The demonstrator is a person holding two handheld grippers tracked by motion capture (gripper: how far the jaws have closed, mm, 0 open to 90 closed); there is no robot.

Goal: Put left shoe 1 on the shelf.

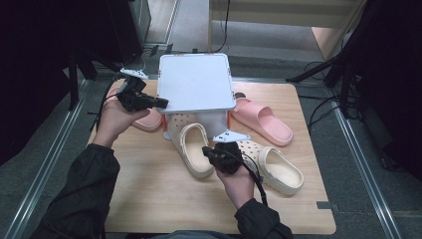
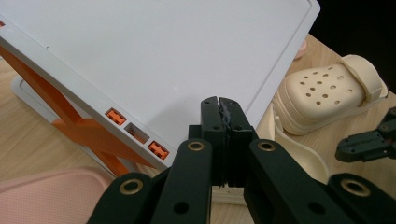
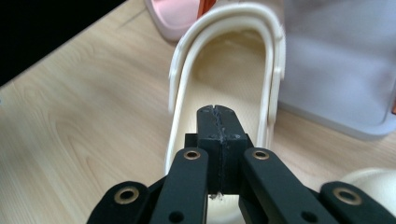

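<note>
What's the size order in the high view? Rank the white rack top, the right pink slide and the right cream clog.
1. white rack top, clearly largest.
2. and 3. right pink slide and right cream clog: look alike in length, so unranked.

A light wooden bench carries a white stand at 12 o'clock. Two cream clogs lie near the centre and at 4 o'clock; pink slides rest at 2 o'clock and 10 o'clock.
</note>
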